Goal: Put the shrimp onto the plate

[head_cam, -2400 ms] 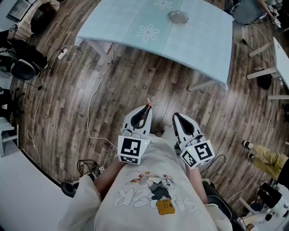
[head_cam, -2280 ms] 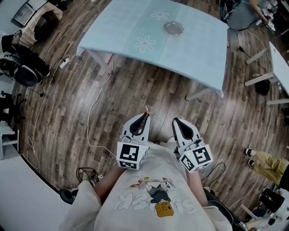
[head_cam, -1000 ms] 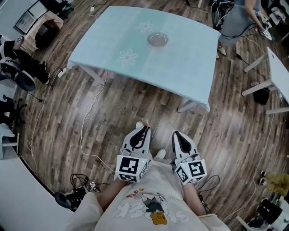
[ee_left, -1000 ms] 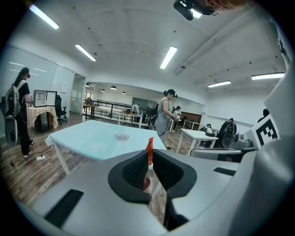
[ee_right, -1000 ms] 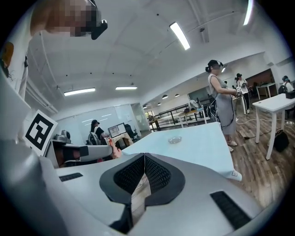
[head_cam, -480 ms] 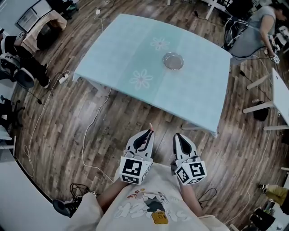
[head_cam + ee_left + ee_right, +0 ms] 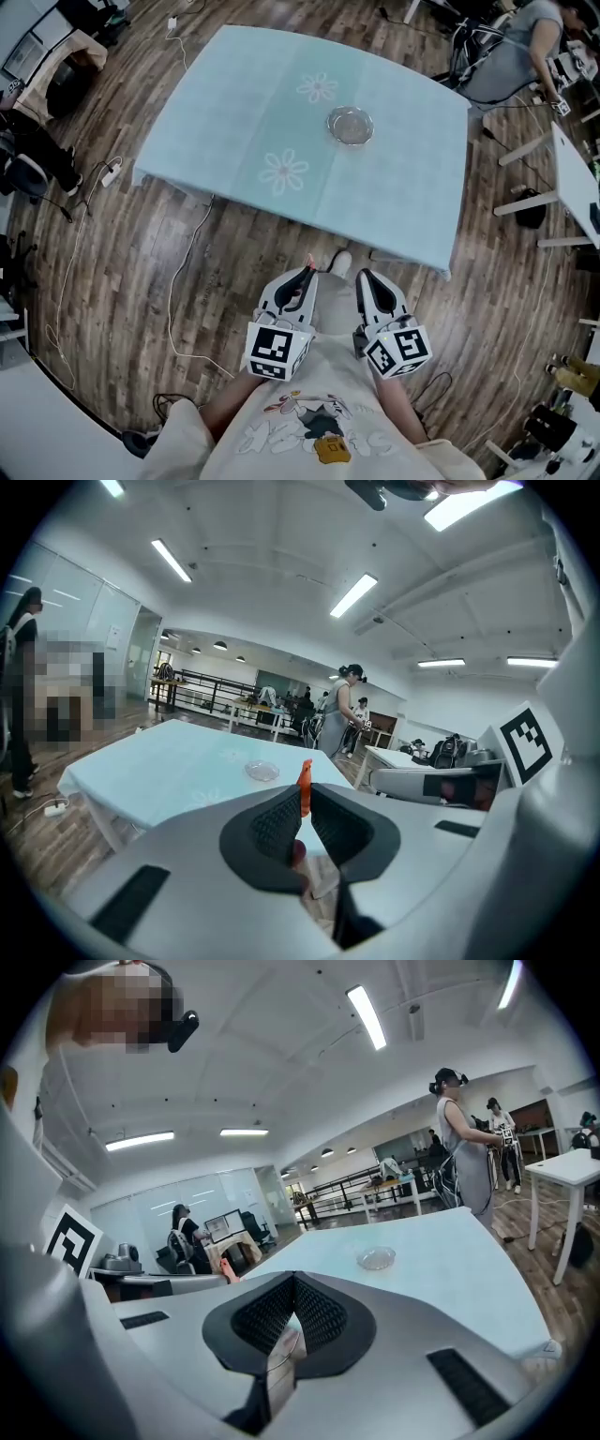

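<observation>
Carry step, I'd say: left gripper point(image 7: 305, 274) is clamped on the shrimp point(image 7: 304, 786), orange tail poking past the tips, w/ the plate point(image 7: 350, 125) well away on the table point(image 7: 234, 94). Right gripper point(image 7: 364, 277) is closed, empty. Next prob. needs reaching over the plate, then letting go.

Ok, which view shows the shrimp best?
Left gripper view: the shrimp stands pinched between the left gripper's jaws, orange tip up. The head view shows only a small tip; the right gripper view just an orange speck.
</observation>
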Demonstrator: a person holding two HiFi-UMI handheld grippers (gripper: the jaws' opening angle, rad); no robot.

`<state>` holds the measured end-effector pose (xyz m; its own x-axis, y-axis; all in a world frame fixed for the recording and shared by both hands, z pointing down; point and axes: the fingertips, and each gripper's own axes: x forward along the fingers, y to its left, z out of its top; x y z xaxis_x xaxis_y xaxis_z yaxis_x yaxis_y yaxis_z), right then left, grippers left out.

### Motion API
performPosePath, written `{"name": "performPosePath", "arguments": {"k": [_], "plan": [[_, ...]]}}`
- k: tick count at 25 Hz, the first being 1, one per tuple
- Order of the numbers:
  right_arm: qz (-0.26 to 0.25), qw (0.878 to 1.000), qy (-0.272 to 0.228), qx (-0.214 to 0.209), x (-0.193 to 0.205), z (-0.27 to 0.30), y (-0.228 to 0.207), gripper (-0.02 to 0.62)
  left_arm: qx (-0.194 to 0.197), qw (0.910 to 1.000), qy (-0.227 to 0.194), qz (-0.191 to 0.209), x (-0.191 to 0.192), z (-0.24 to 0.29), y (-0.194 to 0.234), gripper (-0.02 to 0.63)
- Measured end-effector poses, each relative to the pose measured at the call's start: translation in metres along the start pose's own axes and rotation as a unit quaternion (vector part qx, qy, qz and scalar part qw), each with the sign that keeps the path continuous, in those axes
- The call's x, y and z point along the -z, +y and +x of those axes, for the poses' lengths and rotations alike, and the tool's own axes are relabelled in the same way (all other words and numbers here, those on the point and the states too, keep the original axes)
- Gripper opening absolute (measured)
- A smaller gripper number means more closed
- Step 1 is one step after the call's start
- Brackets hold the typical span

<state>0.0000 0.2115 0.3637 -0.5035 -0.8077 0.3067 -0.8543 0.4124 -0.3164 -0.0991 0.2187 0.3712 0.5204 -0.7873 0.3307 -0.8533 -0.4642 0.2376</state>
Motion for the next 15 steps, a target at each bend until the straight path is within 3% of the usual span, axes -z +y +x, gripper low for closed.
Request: {"name": "performPosePath", "arguments": {"k": [15], "plan": [[-0.001, 1.0, -0.001, 0.011, -0.032, 0.066, -0.062, 0.023, -0.013, 0.9998, 0.009, 0.008, -0.03, 0.077, 0.029, 0.035]]}}
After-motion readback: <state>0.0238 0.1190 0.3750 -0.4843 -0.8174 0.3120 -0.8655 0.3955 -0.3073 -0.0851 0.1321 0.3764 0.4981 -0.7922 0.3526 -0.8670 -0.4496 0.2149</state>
